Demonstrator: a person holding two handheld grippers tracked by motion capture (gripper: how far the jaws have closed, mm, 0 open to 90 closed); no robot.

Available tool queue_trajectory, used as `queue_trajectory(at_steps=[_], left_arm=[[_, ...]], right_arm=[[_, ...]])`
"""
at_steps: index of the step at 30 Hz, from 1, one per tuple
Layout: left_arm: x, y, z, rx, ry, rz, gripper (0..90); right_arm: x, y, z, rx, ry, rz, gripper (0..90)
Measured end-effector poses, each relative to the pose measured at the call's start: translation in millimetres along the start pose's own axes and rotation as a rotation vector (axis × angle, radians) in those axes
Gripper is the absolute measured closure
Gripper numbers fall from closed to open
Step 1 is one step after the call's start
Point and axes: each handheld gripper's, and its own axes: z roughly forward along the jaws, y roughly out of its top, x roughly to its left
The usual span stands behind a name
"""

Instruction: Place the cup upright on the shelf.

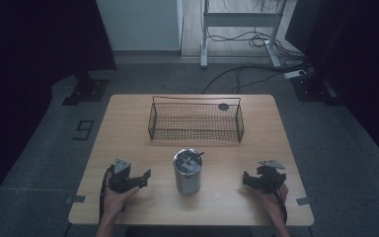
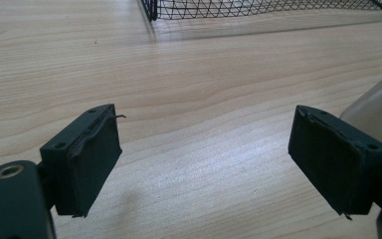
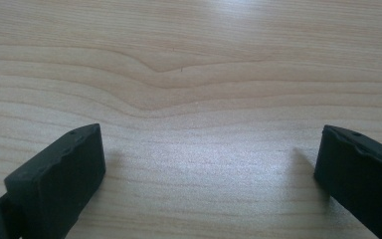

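- High view: the steel tumbler [image 1: 187, 172] stood upright on the table [image 1: 128, 118], long axis vertical, between the two grippers. The left gripper [image 1: 145, 176] lay to its left with jaws apart, pointing toward the tumbler. The right gripper [image 1: 246, 178] sat to its right, also facing inward; its jaw state was hard to read from here. The left gripper looked somewhat nearer to the tumbler than the right one.
- High view, containers: the wire basket [image 1: 196, 136] stood beyond the tumbler, well ahead of both grippers. Nothing was visible inside it apart from a dark round spot [image 1: 223, 106] near its far right corner, which may lie on the table behind the mesh; could not tell. The tumbler carried a lid with a dark straw or lever; contents hidden.
- Left gripper view: jaws spread wide over bare wood, nothing between them. The tumbler's pale curved wall [image 2: 378, 102] showed just beyond the right-hand jaw, so the target lay off to that side, not yet between the jaws. The basket's lower edge [image 2: 258, 10] lay far ahead.
- Right gripper view: jaws wide apart, bare wood grain between and ahead of them.
- Judgement: the left gripper would need to swing toward its right-hand side to bracket the tumbler.
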Motion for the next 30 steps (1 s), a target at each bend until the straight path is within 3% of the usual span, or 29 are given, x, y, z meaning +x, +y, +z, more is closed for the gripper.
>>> queue_trajectory(at_steps=[17,30], left_arm=[[-3.4,0.5,-4.6,-0.023,-0.033,-0.006,11.6],[-15.5,7.5,-15.3,-0.07,-0.091,0.014,10.0]], right_arm=[[-2.9,-1.4,-1.4,0.001,0.011,-0.011,0.0],[-3.2,-1.4,-1.4,0.001,0.003,0.0,0.0]])
